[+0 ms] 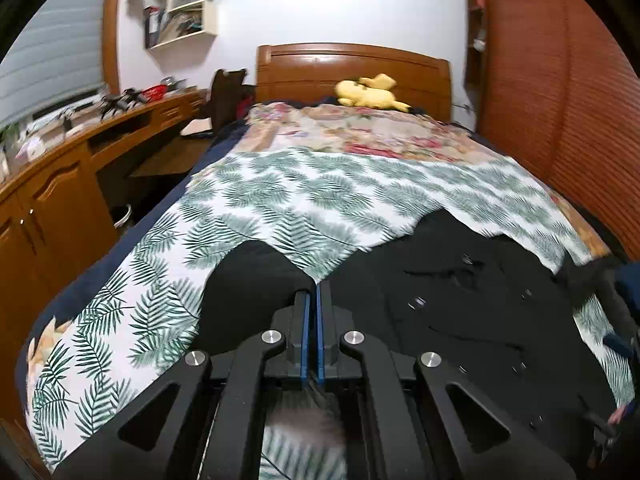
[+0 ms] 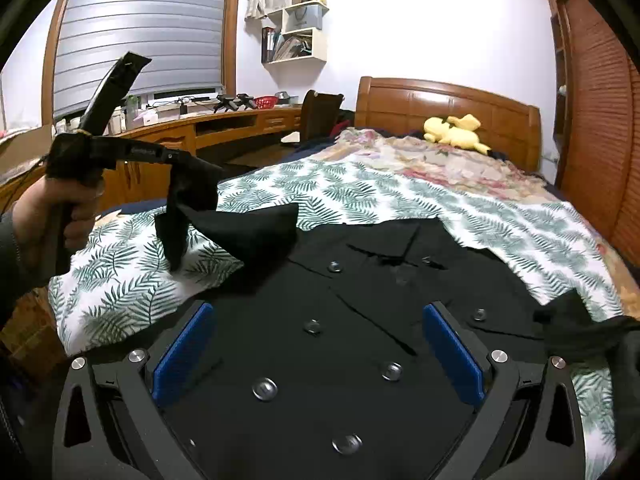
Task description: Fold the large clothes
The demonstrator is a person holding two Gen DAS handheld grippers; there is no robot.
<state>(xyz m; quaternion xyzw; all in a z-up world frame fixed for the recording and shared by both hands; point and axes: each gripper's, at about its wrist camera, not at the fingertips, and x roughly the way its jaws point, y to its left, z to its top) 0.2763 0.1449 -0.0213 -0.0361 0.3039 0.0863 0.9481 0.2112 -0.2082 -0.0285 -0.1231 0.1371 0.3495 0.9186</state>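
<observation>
home bedroom: wooden bed (image 2: 448, 100), desk (image 2: 224, 128), plush toy (image 2: 454, 130)

A wooden headboard (image 2: 448, 108) backs the bed against a white wall (image 2: 432, 20); a shuttered window (image 2: 140, 32) sits above a long wooden desk (image 2: 224, 128).

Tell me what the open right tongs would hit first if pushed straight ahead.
Probably the black snap-button shirt spread on the bed: the right tongs point slightly down at it, with nothing between. Exact depth is unclear.

Black two-finger grippers (image 2: 316, 354) with blue ribbed pads (image 2: 184, 354), silver round bolts (image 2: 499, 356), dark sleeve (image 2: 12, 248) at the wrist
</observation>
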